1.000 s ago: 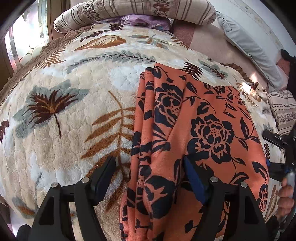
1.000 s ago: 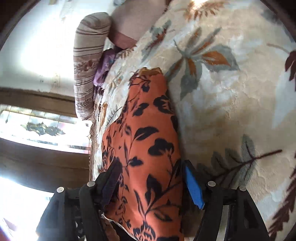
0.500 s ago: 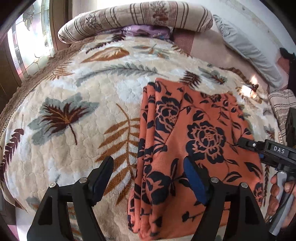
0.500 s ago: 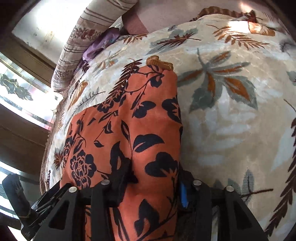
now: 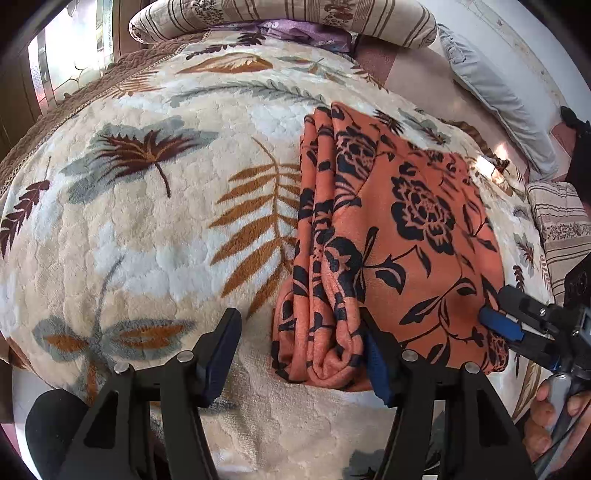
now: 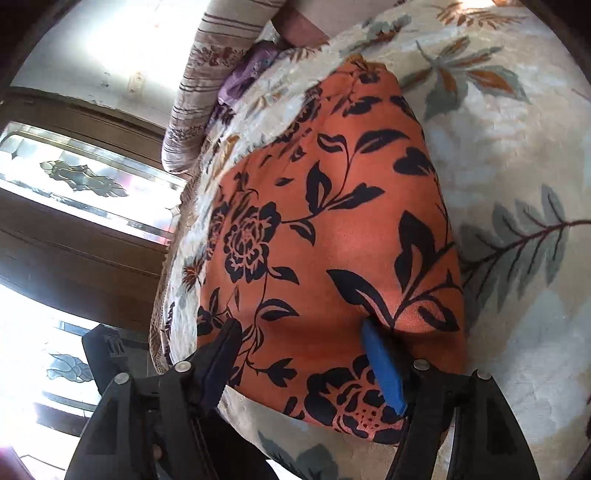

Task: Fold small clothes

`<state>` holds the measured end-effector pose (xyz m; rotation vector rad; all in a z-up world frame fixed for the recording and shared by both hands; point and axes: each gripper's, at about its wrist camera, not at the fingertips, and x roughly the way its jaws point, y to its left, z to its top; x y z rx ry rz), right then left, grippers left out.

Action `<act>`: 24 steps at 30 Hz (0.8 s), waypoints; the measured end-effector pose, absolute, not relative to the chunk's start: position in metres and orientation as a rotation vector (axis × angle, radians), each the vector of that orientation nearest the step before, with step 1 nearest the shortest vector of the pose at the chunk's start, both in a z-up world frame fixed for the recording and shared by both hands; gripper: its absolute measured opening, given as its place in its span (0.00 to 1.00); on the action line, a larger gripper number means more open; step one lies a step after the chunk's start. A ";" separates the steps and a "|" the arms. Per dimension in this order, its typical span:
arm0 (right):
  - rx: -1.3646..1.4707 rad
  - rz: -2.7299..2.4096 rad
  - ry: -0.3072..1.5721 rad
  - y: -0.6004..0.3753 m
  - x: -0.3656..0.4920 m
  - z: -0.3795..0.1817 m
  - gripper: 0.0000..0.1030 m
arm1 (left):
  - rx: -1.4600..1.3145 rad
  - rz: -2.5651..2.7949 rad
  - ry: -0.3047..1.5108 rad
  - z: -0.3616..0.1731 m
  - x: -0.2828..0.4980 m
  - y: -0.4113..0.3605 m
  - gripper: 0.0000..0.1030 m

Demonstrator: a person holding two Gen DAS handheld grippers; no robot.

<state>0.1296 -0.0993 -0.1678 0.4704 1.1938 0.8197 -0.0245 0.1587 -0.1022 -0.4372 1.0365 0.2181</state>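
An orange garment with black flowers (image 5: 399,229) lies folded into a long strip on the leaf-patterned blanket (image 5: 147,229); it also shows in the right wrist view (image 6: 332,236). Its layered folded edge runs down its left side. My left gripper (image 5: 299,350) is open at the garment's near left corner, its right finger against the fold and its left finger over bare blanket. My right gripper (image 6: 299,354) is open over the garment's near right corner, its blue-padded finger (image 6: 380,365) resting on the cloth. It also shows in the left wrist view (image 5: 517,328).
A striped bolster (image 5: 280,18) and a purple cloth (image 5: 303,33) lie at the head of the bed. A grey pillow (image 5: 495,92) and a striped cushion (image 5: 561,225) lie to the right. A wooden window frame (image 6: 74,221) stands beyond the bed's left edge.
Both grippers have drawn back toward the garment's near end. The right gripper was pinched on the cloth half a second ago and is now open. The garment lies flat.
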 end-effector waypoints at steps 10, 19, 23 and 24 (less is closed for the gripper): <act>0.430 0.801 1.172 -0.103 0.114 -0.166 0.69 | -0.454 0.146 1.018 -0.081 0.091 0.182 0.56; 0.420 0.815 1.167 -0.112 0.110 -0.166 0.69 | -0.556 0.206 1.075 -0.113 0.085 0.199 0.43; 0.434 0.808 1.163 -0.115 0.109 -0.165 0.69 | -0.536 0.217 1.034 -0.093 0.053 0.191 0.44; 0.433 0.808 1.162 -0.115 0.108 -0.165 0.69 | -0.526 0.209 1.020 -0.086 0.042 0.188 0.44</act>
